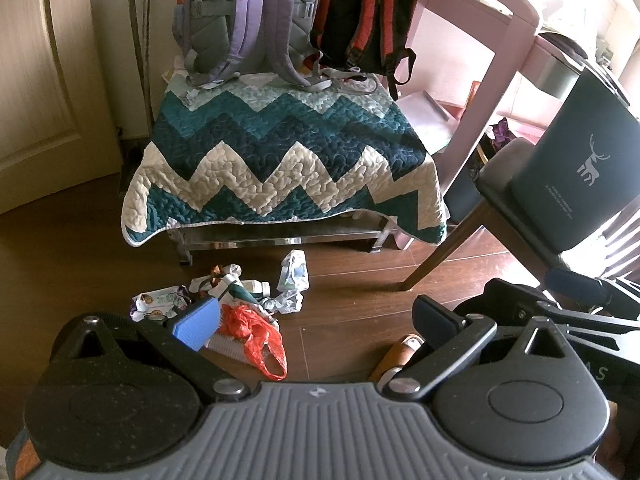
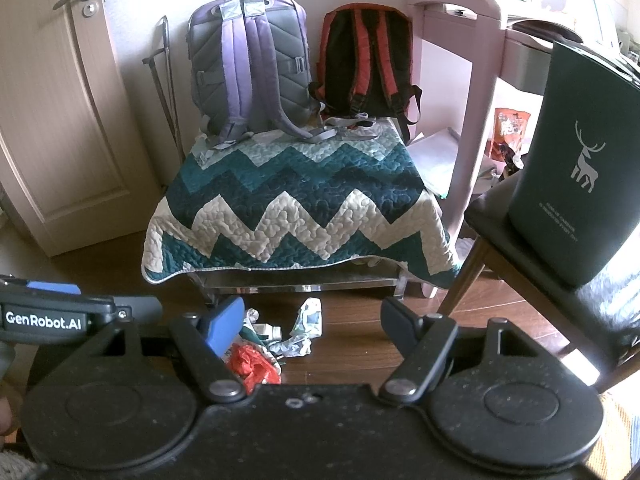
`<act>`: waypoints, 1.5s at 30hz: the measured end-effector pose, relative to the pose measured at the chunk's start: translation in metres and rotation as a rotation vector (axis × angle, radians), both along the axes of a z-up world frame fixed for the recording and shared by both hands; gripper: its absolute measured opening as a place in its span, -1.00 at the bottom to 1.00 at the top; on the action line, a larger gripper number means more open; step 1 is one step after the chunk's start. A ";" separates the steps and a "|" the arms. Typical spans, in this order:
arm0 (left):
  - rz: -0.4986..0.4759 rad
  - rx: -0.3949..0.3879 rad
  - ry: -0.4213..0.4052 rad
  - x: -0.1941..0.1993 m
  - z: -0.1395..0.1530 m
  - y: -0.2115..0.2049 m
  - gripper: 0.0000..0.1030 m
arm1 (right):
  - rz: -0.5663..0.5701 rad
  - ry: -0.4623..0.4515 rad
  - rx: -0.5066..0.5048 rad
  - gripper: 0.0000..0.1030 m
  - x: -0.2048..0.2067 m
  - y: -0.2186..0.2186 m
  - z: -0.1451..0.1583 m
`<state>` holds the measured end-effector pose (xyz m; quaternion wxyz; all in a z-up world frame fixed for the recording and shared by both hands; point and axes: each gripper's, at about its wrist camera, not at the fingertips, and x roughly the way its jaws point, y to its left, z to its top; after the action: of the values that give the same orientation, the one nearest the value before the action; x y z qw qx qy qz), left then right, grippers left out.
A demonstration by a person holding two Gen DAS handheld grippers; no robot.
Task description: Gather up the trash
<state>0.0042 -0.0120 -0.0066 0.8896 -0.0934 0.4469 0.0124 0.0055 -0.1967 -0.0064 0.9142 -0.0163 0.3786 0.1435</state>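
Hovering grippers: left gripper and right gripper both held above the floor with fingers spread wide, nothing between them.
Trash pile: on the wooden floor just in front of the quilt-covered bench; red plastic bag nearest, crumpled wrappers and small white bottle behind it.
Quilt: zigzag teal and white, draped over the bench.
Backpacks: purple backpack and red-black backpack upright on the quilt's far edge.
Chair: right of the bench, carrying a dark green bag.
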 end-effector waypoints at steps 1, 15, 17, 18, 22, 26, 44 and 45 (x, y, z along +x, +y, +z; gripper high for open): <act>-0.002 0.002 -0.001 -0.002 -0.002 -0.002 1.00 | 0.001 0.001 0.000 0.46 0.000 0.000 0.000; 0.001 -0.010 0.009 0.001 -0.014 -0.006 1.00 | 0.019 0.020 -0.014 0.46 0.006 -0.002 -0.009; -0.002 -0.021 0.011 0.004 -0.019 -0.005 1.00 | 0.034 0.029 -0.027 0.46 0.014 0.007 -0.010; -0.006 -0.028 0.012 0.008 -0.021 -0.002 1.00 | 0.044 0.032 -0.030 0.46 0.017 0.008 -0.012; 0.005 -0.060 0.005 0.036 -0.031 0.024 1.00 | 0.085 0.036 -0.051 0.46 0.040 0.018 -0.020; 0.068 -0.049 -0.002 0.078 -0.046 0.068 1.00 | 0.079 0.075 -0.045 0.46 0.081 0.026 -0.040; 0.213 -0.004 0.174 0.198 -0.201 0.268 1.00 | 0.321 0.318 -0.074 0.46 0.219 0.130 -0.198; 0.234 -0.018 0.180 0.199 -0.211 0.278 1.00 | 0.338 0.325 -0.083 0.45 0.223 0.137 -0.207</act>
<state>0.2035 0.2664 -0.2178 0.8374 -0.1516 0.5112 0.1205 0.2287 -0.0600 -0.2133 0.8027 -0.0939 0.5184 0.2794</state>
